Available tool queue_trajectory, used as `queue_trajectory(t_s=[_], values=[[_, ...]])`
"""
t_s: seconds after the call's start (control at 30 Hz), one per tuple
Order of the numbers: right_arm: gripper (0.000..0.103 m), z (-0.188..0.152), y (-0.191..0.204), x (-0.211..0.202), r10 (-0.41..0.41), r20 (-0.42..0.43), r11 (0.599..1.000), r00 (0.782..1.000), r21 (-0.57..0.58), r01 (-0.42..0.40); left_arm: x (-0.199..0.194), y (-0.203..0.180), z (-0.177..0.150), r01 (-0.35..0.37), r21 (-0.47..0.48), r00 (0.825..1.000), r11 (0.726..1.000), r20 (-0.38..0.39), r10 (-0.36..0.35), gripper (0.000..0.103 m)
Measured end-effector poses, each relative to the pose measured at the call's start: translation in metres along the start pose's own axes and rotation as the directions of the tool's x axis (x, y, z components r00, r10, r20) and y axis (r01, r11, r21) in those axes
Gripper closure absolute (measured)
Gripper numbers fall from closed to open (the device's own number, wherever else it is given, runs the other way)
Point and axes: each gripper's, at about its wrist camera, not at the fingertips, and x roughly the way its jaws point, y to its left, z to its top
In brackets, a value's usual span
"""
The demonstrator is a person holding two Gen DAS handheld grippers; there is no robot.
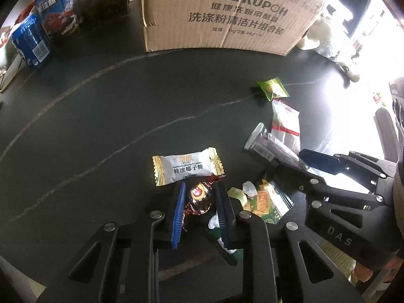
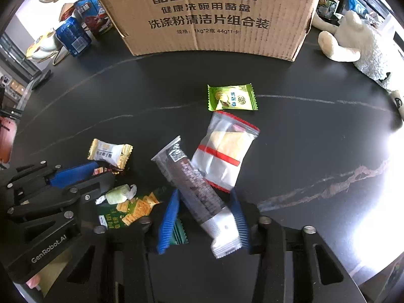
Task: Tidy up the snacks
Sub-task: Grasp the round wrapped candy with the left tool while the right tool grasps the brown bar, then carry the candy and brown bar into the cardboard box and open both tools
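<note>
Snacks lie scattered on a black table (image 1: pixel 88 126) before a cardboard box (image 1: pixel 222 12). My left gripper (image 1: pixel 200 197) is shut on a brown foil-wrapped chocolate (image 1: pixel 199 198), just behind a white coconut candy (image 1: pixel 186 166). My right gripper (image 2: pixel 204 217) straddles a long dark cookie sleeve (image 2: pixel 192 181); its jaws sit at both sides with a small gap showing. A clear red-striped pastry bag (image 2: pixel 224 151) and a green candy packet (image 2: pixel 232 97) lie beyond. A green cracker pack (image 2: pixel 128 209) and a pale green wrapped sweet (image 2: pixel 118 192) lie between the grippers.
Blue and red snack boxes (image 1: pixel 50 25) and a blue can (image 2: pixel 72 36) stand at the back left. A white plush toy (image 2: pixel 358 43) lies at the back right. The box (image 2: pixel 209 15) blocks the far middle.
</note>
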Motion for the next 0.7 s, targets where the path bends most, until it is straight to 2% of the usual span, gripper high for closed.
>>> queue_trajectory(t_s=[0.2,0.43,0.7], values=[[0.080,-0.001,-0.001,-0.002,0.009,0.013,1.000,1.000,0.018,-0.009,-0.005,-0.001,0.000,-0.002,0.002,1.000,1.000,0.011,0.002,0.079],[0.083,-0.007,-0.011,-0.011,0.025,0.023,0.999,0.999,0.036,-0.026,-0.019,-0.009,0.001,0.003,0.021,0.999,1.000,0.046,-0.004,0.079],[0.083,-0.008,-0.014,-0.038,0.030,0.084,0.998,0.996,0.052,-0.034,-0.041,-0.012,-0.001,0.010,0.038,0.995,0.999,0.096,-0.014,0.079]])
